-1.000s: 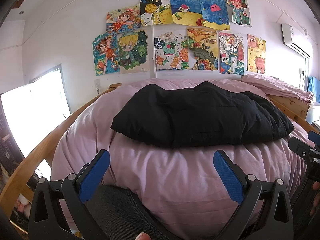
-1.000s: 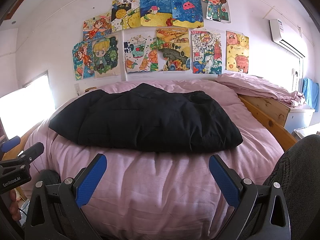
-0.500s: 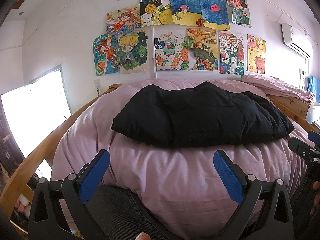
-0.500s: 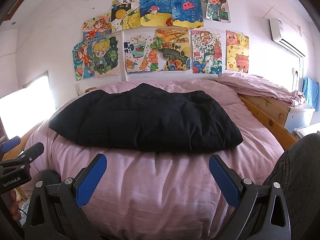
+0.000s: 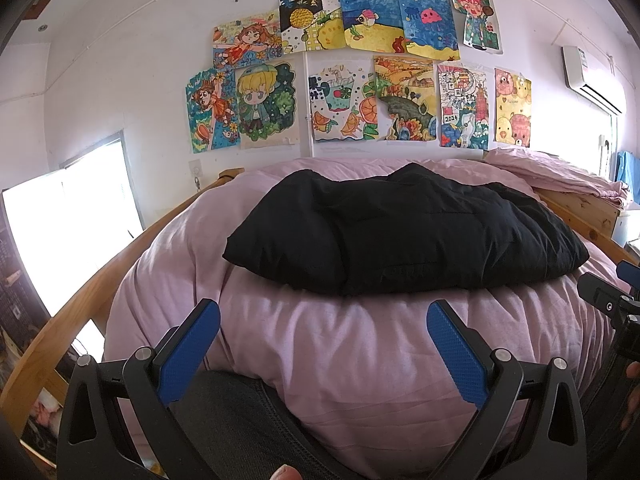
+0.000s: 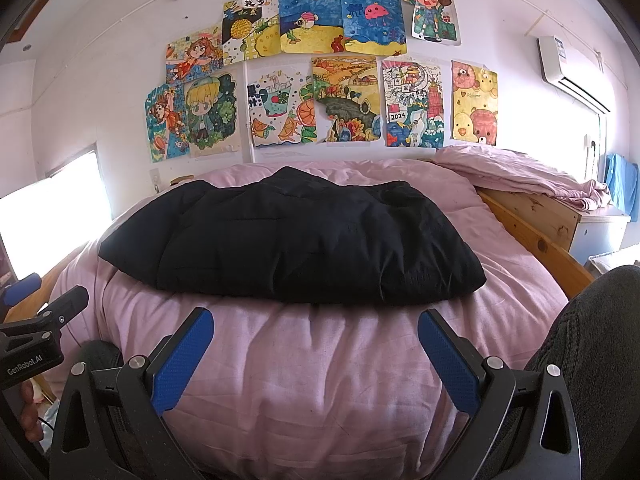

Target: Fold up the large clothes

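Since the black jacket looks puffy, soft and light, it is best pinched at a near corner. Both the left gripper and the right gripper are held spread, empty, short of it.

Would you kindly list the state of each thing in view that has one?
Black padded garment: folded, lying on the bed, untouched.
Pink duvet: spread over the bed, wrinkled.
Left gripper: open, empty, short of the garment.
Right gripper: open, empty, short of the garment.
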### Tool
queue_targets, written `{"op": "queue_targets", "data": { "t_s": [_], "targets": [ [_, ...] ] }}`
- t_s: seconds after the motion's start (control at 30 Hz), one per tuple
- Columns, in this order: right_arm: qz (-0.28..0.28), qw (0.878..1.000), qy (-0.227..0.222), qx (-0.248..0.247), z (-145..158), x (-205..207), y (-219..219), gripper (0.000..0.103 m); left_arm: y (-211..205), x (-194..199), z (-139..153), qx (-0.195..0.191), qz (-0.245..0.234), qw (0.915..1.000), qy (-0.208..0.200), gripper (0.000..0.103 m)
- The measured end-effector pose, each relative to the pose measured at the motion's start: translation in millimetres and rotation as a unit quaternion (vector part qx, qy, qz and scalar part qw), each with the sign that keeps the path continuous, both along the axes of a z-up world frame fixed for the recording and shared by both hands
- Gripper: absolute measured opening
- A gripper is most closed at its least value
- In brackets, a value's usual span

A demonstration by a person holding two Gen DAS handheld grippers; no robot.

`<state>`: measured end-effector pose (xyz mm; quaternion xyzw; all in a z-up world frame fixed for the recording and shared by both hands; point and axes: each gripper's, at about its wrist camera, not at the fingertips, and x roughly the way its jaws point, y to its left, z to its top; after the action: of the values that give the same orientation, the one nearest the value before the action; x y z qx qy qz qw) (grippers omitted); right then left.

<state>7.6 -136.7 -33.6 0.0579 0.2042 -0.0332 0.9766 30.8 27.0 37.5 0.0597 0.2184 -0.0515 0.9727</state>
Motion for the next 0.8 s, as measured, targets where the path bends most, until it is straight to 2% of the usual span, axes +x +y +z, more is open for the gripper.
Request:
{"op": "queue_targets", "data": {
  "t_s": [0.47,0.8],
  "targets": [
    [-0.001,1.0,0.0,0.001,0.3,-0.2,1.0,0.103,2.8,0.1,-0.3,-0.002,-0.009,0.9999,0.003,0.102],
    [-0.002,1.0,0.0,0.001,0.6,-0.1,3.4,0.103,8.9,-1.7,-1.8,0.015,-0.001,0.9998,-0.009,0.102]
  ]
}}
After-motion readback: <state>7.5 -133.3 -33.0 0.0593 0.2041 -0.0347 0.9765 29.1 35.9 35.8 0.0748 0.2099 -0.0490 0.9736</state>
